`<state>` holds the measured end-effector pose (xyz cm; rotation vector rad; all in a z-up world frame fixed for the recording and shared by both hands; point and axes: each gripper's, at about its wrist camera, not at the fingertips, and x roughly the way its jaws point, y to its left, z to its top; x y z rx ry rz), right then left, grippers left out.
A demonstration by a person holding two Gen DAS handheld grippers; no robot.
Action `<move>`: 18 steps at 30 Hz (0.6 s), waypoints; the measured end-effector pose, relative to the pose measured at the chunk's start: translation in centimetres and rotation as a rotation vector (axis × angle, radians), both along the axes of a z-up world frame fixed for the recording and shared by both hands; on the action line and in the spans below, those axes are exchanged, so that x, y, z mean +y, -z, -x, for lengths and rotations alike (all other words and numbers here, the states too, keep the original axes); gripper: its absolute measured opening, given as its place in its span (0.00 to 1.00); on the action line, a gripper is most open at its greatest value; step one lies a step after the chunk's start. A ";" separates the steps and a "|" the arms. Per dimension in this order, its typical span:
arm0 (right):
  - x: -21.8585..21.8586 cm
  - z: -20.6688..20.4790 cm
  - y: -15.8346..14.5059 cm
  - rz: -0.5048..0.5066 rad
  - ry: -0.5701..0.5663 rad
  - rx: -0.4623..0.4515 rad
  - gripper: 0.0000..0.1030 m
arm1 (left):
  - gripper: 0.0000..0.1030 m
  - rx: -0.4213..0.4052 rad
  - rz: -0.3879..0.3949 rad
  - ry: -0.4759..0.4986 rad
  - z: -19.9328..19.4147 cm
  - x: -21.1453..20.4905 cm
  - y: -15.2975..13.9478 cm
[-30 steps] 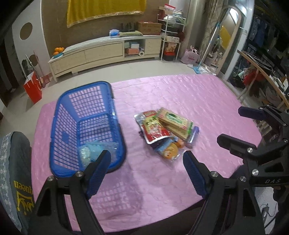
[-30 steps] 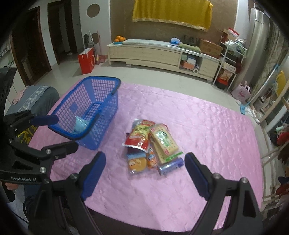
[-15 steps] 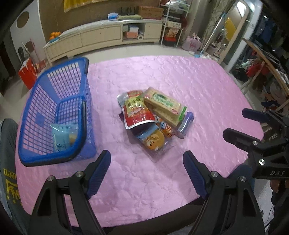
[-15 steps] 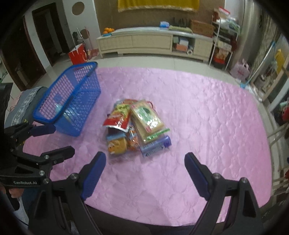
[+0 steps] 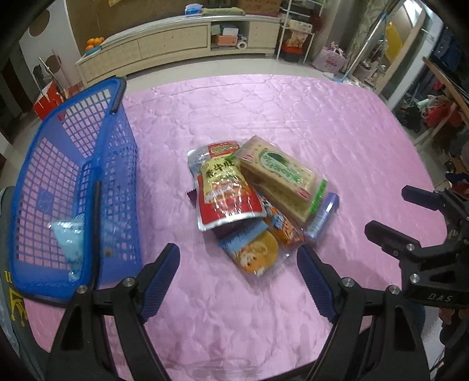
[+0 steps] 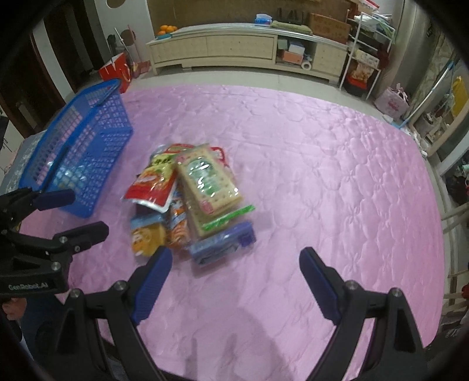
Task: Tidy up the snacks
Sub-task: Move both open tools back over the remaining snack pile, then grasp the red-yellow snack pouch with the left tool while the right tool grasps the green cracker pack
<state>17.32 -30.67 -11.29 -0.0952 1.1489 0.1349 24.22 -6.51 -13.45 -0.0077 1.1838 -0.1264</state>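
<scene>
Fingers spread above pink quilted cloth; cream sideboard behind.

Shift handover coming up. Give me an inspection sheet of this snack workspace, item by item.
Surface: pink quilted cover, bare around the pile.
Job's things: snack pile at centre, packets overlapping; blue basket beside it, holding one pale blue packet.
Clutter: nothing seen on the cover.
Grippers: left gripper open, empty, near the pile's front edge; right gripper open, empty.
Cables: nothing seen.
Surroundings: long cabinet, oranges, red bag, wire shelf.
</scene>
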 end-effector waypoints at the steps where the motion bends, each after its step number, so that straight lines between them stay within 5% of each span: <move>1: 0.0 -0.6 0.1 0.003 -0.002 0.004 0.89 | 0.78 0.011 -0.009 0.000 -0.8 -0.1 0.4; 18: 0.1 -8.2 4.8 0.040 -0.015 0.084 0.89 | 0.78 0.143 -0.087 -0.047 -9.4 0.1 6.7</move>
